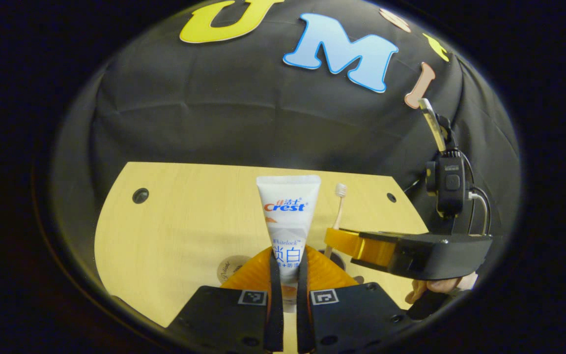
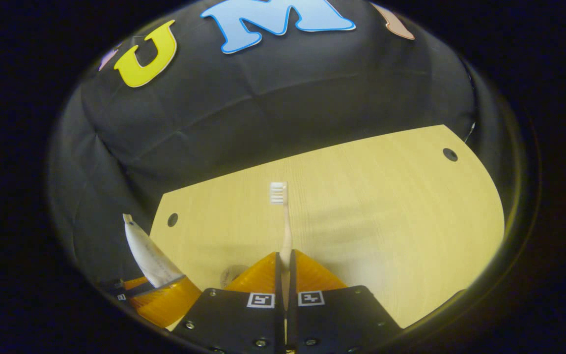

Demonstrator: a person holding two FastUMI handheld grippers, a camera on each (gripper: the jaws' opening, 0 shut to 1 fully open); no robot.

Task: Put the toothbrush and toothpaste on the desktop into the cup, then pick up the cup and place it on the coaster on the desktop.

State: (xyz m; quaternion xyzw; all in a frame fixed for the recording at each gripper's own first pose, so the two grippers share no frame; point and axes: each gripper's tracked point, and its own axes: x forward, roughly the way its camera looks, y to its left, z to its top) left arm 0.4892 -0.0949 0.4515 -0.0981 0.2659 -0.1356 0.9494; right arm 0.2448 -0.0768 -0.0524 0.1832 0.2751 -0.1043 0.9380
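Observation:
A white toothpaste tube (image 1: 288, 216) stands upright, and my left gripper (image 1: 289, 275) is shut on its lower part with both orange fingers pressing it. To the right, my right gripper (image 1: 343, 240) holds a pale toothbrush (image 1: 340, 194) upright, bristles on top. In the right gripper view the toothbrush (image 2: 283, 221) rises from between the fingers of my right gripper (image 2: 286, 269), shut on its handle. At lower left there, my left gripper (image 2: 165, 295) carries the toothpaste (image 2: 148, 255). Both are lifted above the wooden desktop (image 2: 386, 206). A round beige coaster (image 1: 229, 268) lies below on the desktop (image 1: 184, 221).
The coaster (image 2: 231, 275) peeks out left of my right fingers. The desktop has small dark holes near its corners (image 1: 140, 195) (image 2: 450, 154). A hand (image 1: 440, 285) grips the right gripper's black body. Black cloth walls stand behind the desk.

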